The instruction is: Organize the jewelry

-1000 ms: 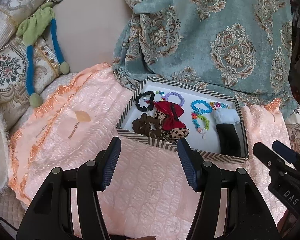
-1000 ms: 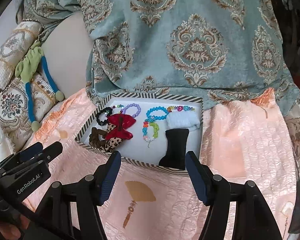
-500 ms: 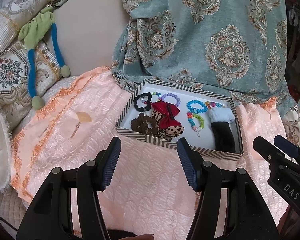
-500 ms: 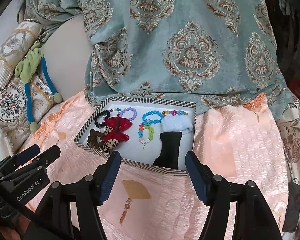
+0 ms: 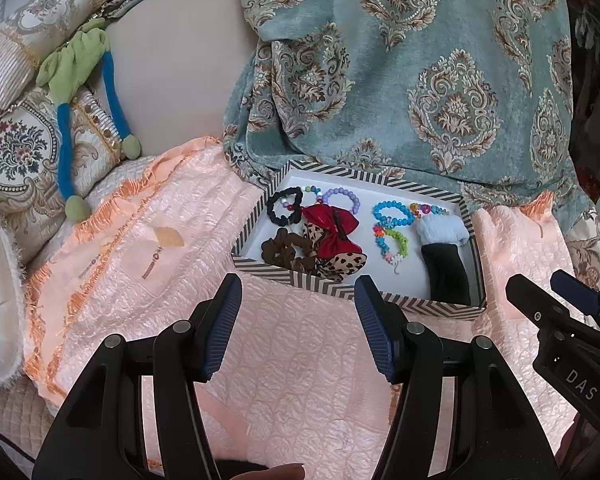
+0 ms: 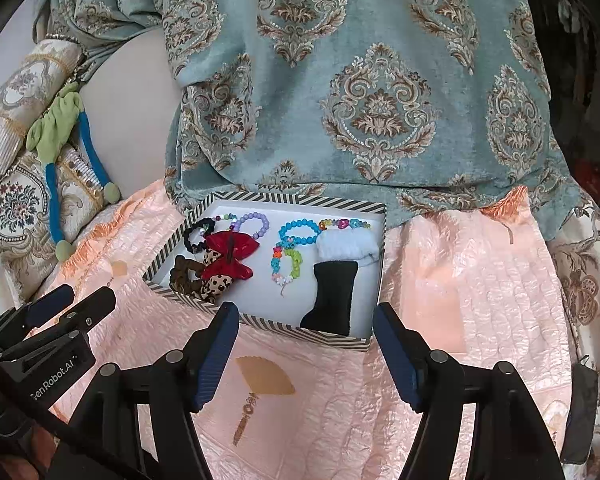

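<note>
A striped box point(image 5: 364, 302) point(image 6: 260, 322) lies on a pink quilt. Inside are a red bow point(image 5: 332, 228) point(image 6: 230, 254), a leopard bow point(image 5: 342, 262), a brown scrunchie point(image 5: 284, 252) point(image 6: 184, 274), a black bead bracelet point(image 5: 282, 208), a purple bracelet point(image 5: 342, 196), a blue bracelet point(image 5: 392, 214) point(image 6: 298, 230), a multicolour bracelet point(image 5: 392, 242) point(image 6: 286, 264), a white fluffy piece point(image 5: 442, 230) point(image 6: 348, 246) and a black pouch point(image 5: 448, 274) point(image 6: 332, 298). My left gripper point(image 5: 296, 316) is open and empty, in front of the box. My right gripper point(image 6: 306, 348) is open and empty, in front of the box.
The pink quilt point(image 5: 172, 280) point(image 6: 460, 300) covers a sofa seat. A teal patterned cloth point(image 5: 420, 80) point(image 6: 360, 80) hangs behind the box. Embroidered cushions point(image 5: 16, 152) and a green-and-blue cloth toy point(image 5: 76, 92) point(image 6: 56, 140) sit at the left.
Both grippers have pulled back from the box, which now looks smaller and farther. Both stay open and empty. The contents have not moved.
</note>
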